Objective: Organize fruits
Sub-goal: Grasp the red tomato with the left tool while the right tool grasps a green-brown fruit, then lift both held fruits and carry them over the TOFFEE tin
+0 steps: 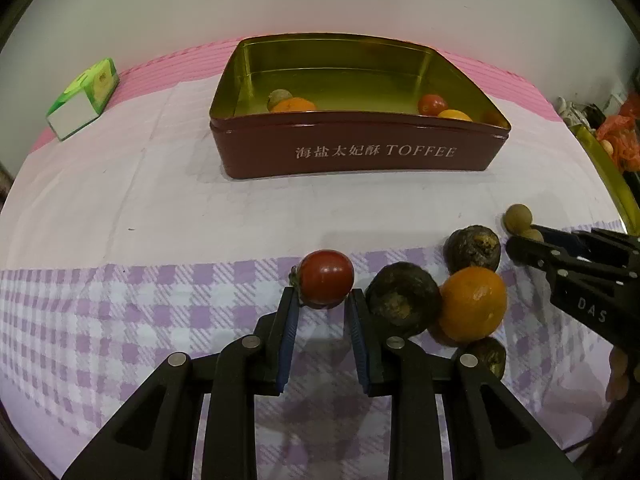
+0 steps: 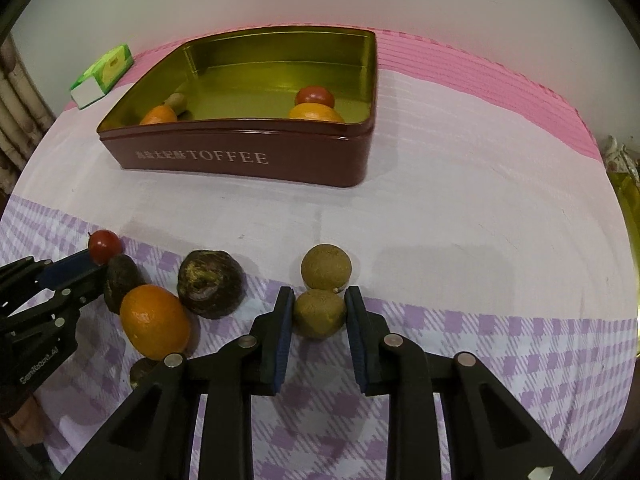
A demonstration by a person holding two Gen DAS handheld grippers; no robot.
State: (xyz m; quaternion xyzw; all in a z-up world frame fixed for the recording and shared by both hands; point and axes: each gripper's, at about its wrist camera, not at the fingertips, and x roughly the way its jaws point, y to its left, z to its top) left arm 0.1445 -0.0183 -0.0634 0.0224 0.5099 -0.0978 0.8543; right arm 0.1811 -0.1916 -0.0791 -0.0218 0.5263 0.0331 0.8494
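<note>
Well ahead of both grippers stands the dark-red TOFFEE tin with a gold lining (image 1: 394, 152), holding two oranges, a red tomato and a brownish fruit. The left gripper (image 1: 323, 300) has its blue-padded jaws spread around a small red tomato (image 1: 326, 277), pads at its sides, with a round orange (image 1: 473, 303) just to its right among dark wrinkled fruits. The right gripper (image 2: 319, 309) brackets a small tan-green round fruit (image 2: 319, 314), its twin touching just beyond; whether either grip presses is unclear.

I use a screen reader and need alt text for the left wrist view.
The left gripper closes around a red tomato on a checked cloth. Beside it lie dark fruits and an orange. Behind stands an open TOFFEE tin holding some fruit.
</note>
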